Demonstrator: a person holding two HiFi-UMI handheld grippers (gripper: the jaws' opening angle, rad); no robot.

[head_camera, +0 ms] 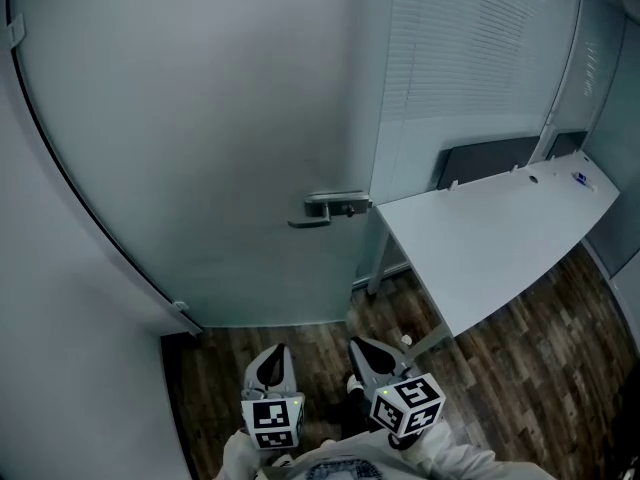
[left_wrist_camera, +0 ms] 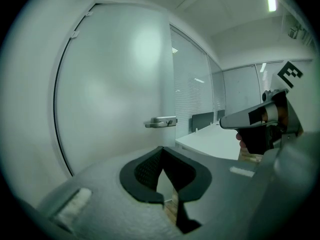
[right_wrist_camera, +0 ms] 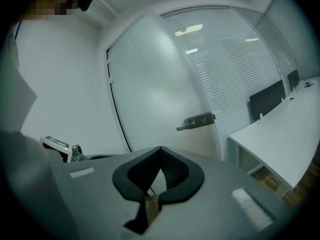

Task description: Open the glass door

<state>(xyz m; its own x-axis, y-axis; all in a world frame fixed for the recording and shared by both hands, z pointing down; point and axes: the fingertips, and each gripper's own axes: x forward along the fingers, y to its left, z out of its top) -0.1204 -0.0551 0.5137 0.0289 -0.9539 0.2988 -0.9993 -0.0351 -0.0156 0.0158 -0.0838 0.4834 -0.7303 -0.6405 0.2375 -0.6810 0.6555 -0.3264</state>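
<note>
We see glass door (head_camera: 200,118) shut, flush in frame, lever handle (head_camera: 325,208) level, near desk (head_camera: 500,228). Our left gripper (head_camera: 274,360) and right gripper (head_camera: 368,353) both pinched together, empty, low, well apart from handle. Door not standing open as task wants.

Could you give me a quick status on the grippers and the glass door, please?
Left gripper shut, empty. Right gripper shut, empty. Glass door closed, handle untouched. Nothing between grippers and handle.
</note>
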